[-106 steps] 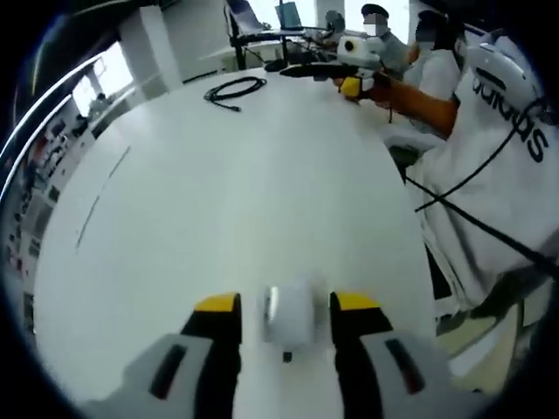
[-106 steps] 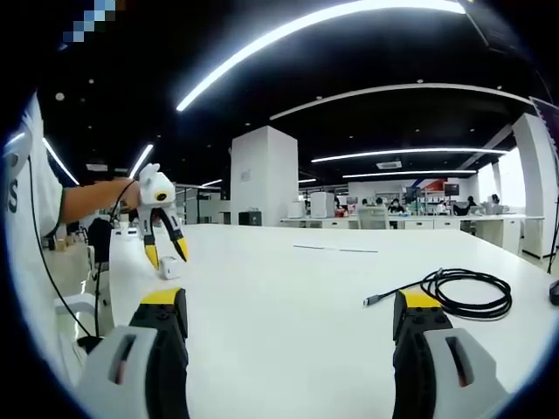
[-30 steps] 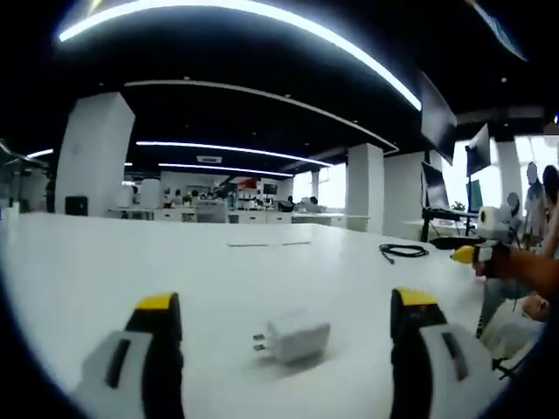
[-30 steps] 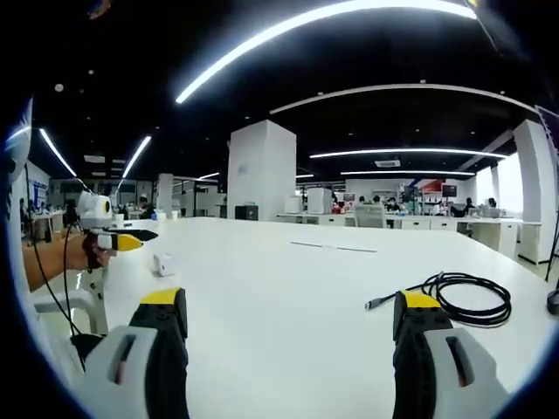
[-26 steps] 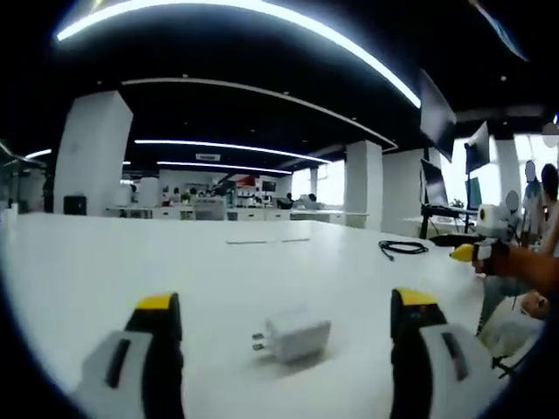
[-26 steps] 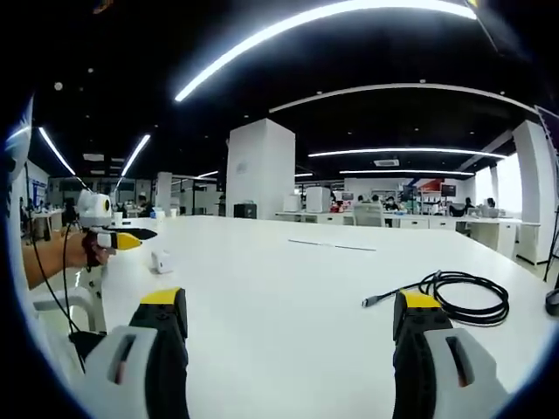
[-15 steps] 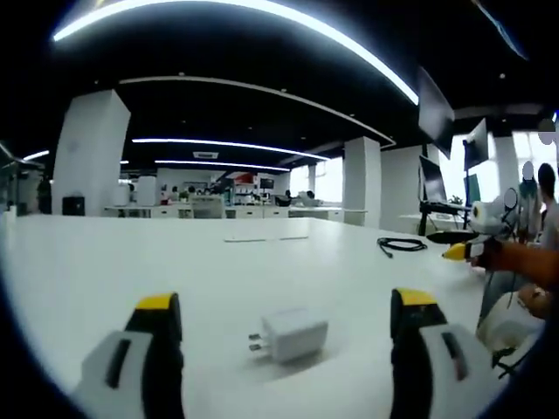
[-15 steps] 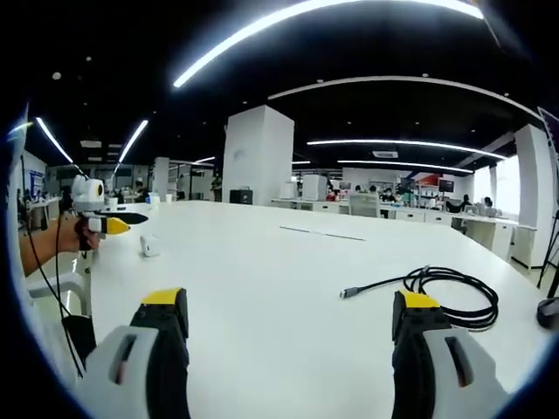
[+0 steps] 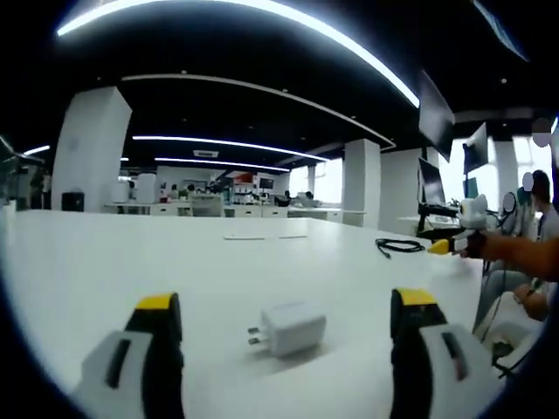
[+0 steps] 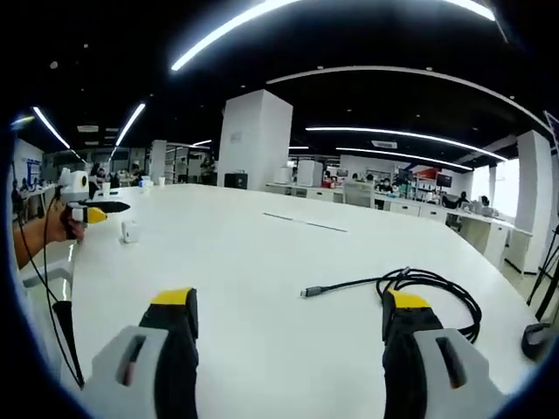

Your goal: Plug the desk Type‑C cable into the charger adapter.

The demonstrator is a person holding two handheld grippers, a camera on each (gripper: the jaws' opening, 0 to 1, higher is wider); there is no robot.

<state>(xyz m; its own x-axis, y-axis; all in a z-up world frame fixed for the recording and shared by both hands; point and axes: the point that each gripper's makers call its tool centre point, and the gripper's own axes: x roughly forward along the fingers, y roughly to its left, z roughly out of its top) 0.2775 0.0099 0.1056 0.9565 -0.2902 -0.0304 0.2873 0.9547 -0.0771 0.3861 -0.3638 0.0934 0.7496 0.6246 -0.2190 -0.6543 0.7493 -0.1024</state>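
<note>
Left gripper view: the left gripper (image 9: pixel 284 305) is held low over a white desk (image 9: pixel 131 262), its two yellow-tipped jaws spread wide and holding nothing. The charger adapter (image 9: pixel 292 328) lies on the desk between the jaws, touching neither; it is a small white block with rounded corners, lying on one side, with two metal prongs projecting from its left end. Farther along the desk, toward its right edge, the Type-C cable (image 9: pixel 399 247) appears as a small dark coil, and just beside it the right gripper (image 9: pixel 450 247) enters from the right, held in a person's hand (image 9: pixel 479 245). Right gripper view: the right gripper (image 10: pixel 284 307) also has its jaws wide apart and empty, held low over the desk (image 10: pixel 218 262). The Type-C cable (image 10: pixel 410 288) is black, gathered in loose loops near the right jaw, with one straight run ending in a silver-grey plug that points left. Near the far left edge of the desk stands the white adapter (image 10: pixel 129 231), close to the left gripper (image 10: pixel 118 209), whose jaw opening cannot be told here.
</note>
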